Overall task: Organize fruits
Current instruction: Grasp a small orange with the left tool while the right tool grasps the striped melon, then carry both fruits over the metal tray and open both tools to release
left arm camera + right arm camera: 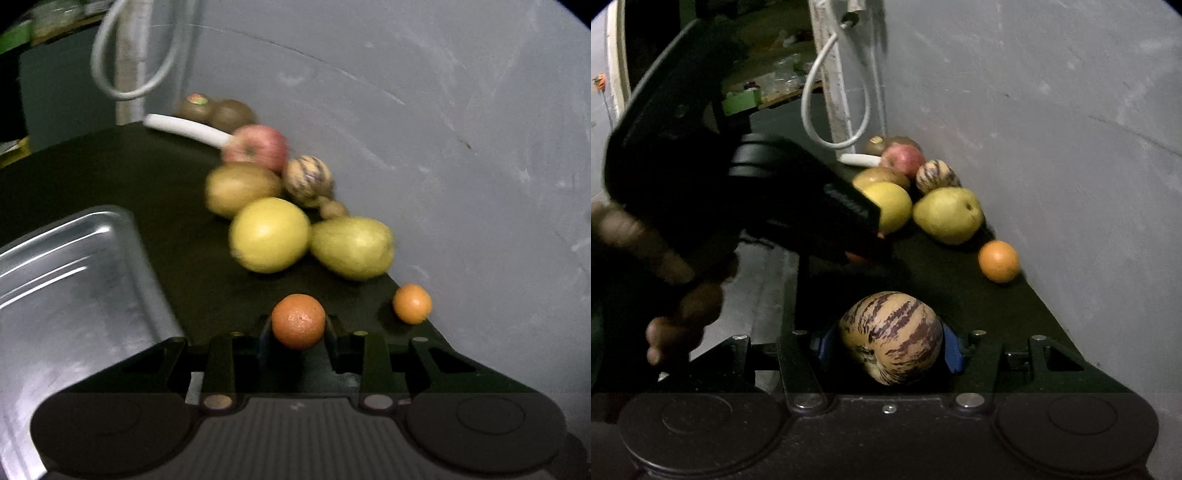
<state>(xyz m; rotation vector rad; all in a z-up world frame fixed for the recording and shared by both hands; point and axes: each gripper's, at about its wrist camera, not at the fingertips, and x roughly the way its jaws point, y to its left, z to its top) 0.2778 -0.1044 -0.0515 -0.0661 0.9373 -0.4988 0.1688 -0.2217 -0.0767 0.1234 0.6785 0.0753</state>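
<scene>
Two grippers are at work over a dark mat [147,173] set against a grey wall [443,147]. From its own camera the left gripper [298,326] points down at the mat, jaws drawn in tight on a small orange [298,320] whose sides meet both fingers. The right view shows that same tool as a big black body [746,192] slanting down from upper left, with a hand [676,295] wrapped round its grip; the hand is blurred and partly cut by the frame edge, and the tool's tip hides all but a sliver of the orange it holds. The right gripper [891,341] also tilts downward, its blue-padded fingers closed partway on a striped melon [891,338] that fills the gap between them. A second orange [412,303] lies loose on the mat near the wall. Beyond it the remaining fruit is heaped by the wall: a pear [352,246], a yellow apple [269,234] touching it, a brownish fruit [242,188], another striped melon [308,179], a red apple [258,147] and two kiwis [214,110] at the far end, all soft with blur in the left view. A metal tray [66,266] sits at lower left, cut off by the frame. A white cable [834,99] loops down behind the pile.
</scene>
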